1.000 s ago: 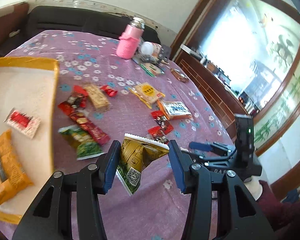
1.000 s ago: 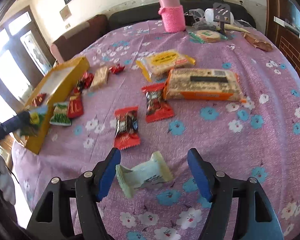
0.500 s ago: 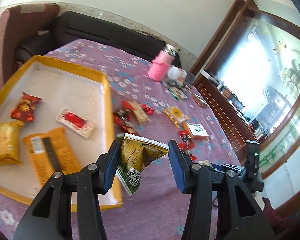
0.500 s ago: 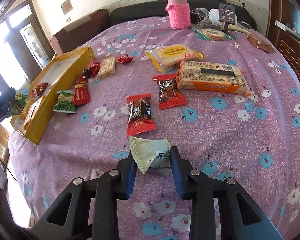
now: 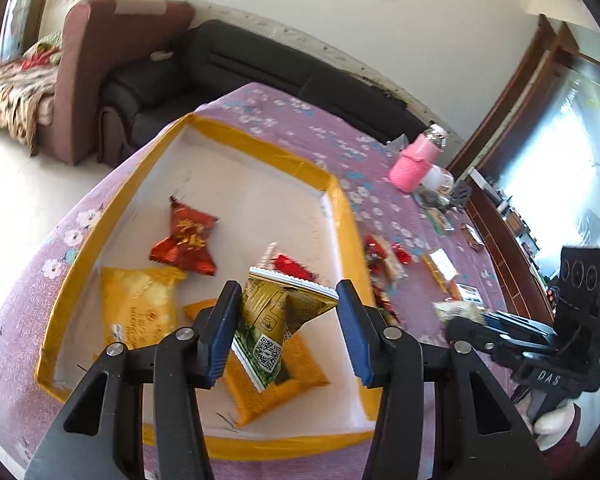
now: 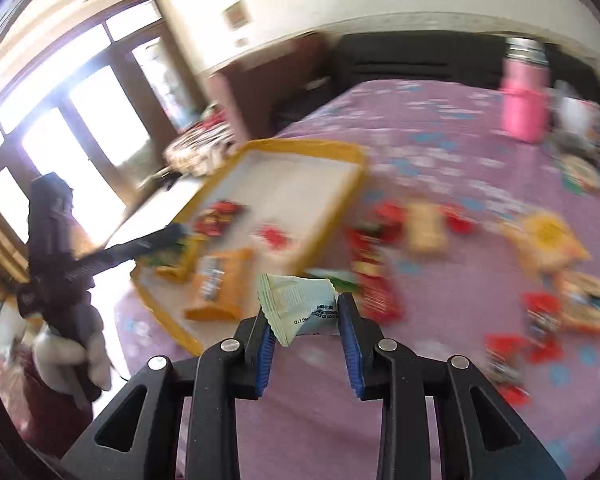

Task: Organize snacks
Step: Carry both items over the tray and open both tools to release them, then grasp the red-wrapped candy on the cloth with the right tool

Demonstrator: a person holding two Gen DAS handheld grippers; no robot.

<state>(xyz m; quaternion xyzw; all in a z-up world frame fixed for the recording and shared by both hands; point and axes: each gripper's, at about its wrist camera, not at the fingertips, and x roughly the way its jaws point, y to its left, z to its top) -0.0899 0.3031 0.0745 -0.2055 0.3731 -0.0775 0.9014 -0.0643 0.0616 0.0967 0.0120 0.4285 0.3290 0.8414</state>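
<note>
My left gripper is shut on a green and gold snack packet, which hangs above the near part of the yellow-rimmed white tray. In the tray lie a red wrapper, a yellow packet, an orange packet and a small red and white one. My right gripper is shut on a pale green packet, lifted off the purple cloth near the tray's corner. The right wrist view is blurred by motion.
Loose red, tan and yellow snacks lie scattered on the flowered purple tablecloth right of the tray. A pink bottle stands at the far side among small clutter. Sofas stand beyond the round table's edge. A gloved hand holds the left gripper.
The left gripper carried its packet leftward from the cloth to above the tray. The right gripper shut on the pale green packet, lifted it and swung toward the tray.
</note>
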